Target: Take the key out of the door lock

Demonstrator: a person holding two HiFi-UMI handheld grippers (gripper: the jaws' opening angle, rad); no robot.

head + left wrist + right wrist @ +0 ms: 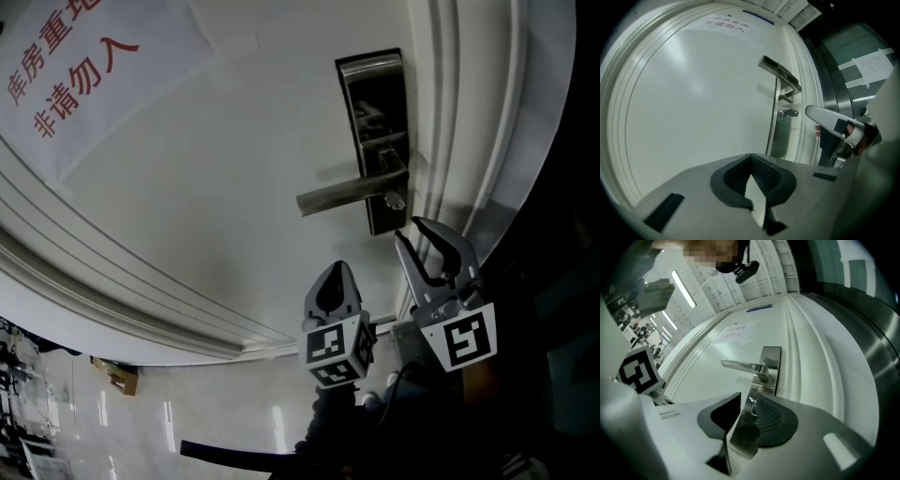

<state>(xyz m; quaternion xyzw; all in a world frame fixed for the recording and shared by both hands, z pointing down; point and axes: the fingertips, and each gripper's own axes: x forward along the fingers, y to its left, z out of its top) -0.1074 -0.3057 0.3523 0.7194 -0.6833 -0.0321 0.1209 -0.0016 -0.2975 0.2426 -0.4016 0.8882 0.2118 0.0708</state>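
Left gripper (pixel 336 274) hangs low, fingers pressed together on nothing. Right gripper (pixel 412 231) holds its fingers apart, empty, just below the key (pixel 395 199), which sits in the lock plate (pixel 371 98) under the lever handle (pixel 339 195).

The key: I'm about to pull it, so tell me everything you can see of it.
The key is small, silvery and metal-looking. Only its rounded head shows; the blade is hidden in the lock, so it is not yet out. It juts from the dark lock plate just under the lever handle, near the door's edge. The open right gripper points at it from just below without touching it. Finer detail is too small to tell.
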